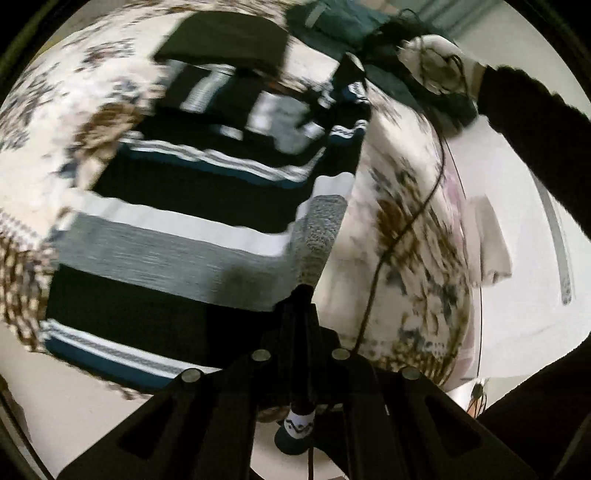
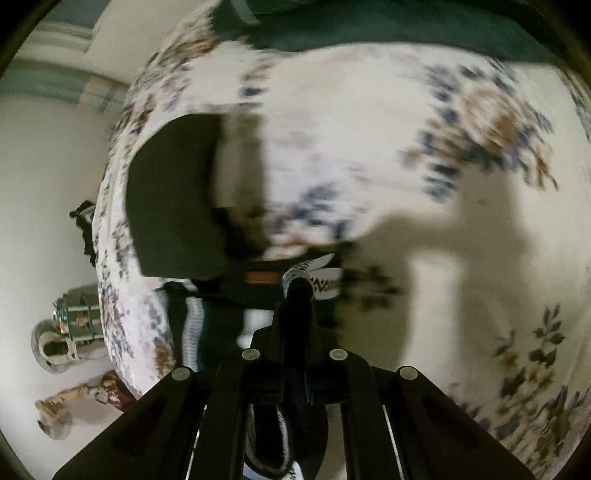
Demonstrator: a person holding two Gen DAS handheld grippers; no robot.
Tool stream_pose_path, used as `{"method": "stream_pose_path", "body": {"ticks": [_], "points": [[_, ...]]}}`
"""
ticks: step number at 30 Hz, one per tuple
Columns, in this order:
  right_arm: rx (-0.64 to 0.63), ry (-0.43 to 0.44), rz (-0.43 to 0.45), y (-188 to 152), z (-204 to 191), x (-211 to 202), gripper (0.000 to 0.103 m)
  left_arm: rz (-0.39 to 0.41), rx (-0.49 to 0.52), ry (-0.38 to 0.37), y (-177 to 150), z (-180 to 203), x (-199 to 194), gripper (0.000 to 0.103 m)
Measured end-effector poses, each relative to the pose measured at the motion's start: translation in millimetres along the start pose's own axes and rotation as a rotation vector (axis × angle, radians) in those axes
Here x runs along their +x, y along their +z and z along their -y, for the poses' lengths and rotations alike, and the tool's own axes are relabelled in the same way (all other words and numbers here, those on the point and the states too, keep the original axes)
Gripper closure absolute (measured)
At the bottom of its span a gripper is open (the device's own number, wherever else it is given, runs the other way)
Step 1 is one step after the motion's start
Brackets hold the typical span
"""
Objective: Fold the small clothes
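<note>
A striped knit garment [image 1: 177, 221] in black, grey, white and teal lies spread over a floral bed cover [image 1: 413, 236]. My left gripper [image 1: 303, 291] is shut on its right edge, and a patterned bit of the cloth hangs below the fingers. My right gripper [image 2: 300, 286] is shut on a white-and-black patterned edge of the same striped garment [image 2: 325, 280], lifted over the floral cover [image 2: 369, 129]. The right hand, in a white glove [image 1: 436, 62], shows at the top right of the left wrist view. Both views are motion-blurred.
A folded black garment [image 1: 225, 40] lies beyond the striped one; it also shows in the right wrist view [image 2: 173, 199]. Dark teal fabric [image 2: 369, 26] lies at the far side of the bed. A black cable [image 1: 406, 221] runs across the cover. Floor and clutter [image 2: 62, 332] lie left of the bed.
</note>
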State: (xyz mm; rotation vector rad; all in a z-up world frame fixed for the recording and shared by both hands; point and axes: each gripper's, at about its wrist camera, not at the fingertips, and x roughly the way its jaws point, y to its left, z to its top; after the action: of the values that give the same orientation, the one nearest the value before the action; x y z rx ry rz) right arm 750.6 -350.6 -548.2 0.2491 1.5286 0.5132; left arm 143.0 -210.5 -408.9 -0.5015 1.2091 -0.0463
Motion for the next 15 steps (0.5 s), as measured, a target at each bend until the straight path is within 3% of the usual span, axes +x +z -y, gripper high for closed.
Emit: {"method": "stream_pose_path", "body": {"ticks": [5, 9, 15], "points": [[-0.084, -0.063, 0.003, -2.9, -115.7, 30.1, 0.096, 0.009, -0.051, -0.006, 3.7, -88.4, -25.1, 0.101], [-0.12, -0.148, -0.018, -1.5, -201.4, 87.2, 0.096, -0.016, -0.114, -0.04, 7.3, -168.5, -28.7, 0.102], [-0.125, -0.315, -0.06, 10.7, -266.3, 183.8, 0.096, -0.058, -0.173, -0.095, 19.7, -270.3, -10.0, 0.102]]}}
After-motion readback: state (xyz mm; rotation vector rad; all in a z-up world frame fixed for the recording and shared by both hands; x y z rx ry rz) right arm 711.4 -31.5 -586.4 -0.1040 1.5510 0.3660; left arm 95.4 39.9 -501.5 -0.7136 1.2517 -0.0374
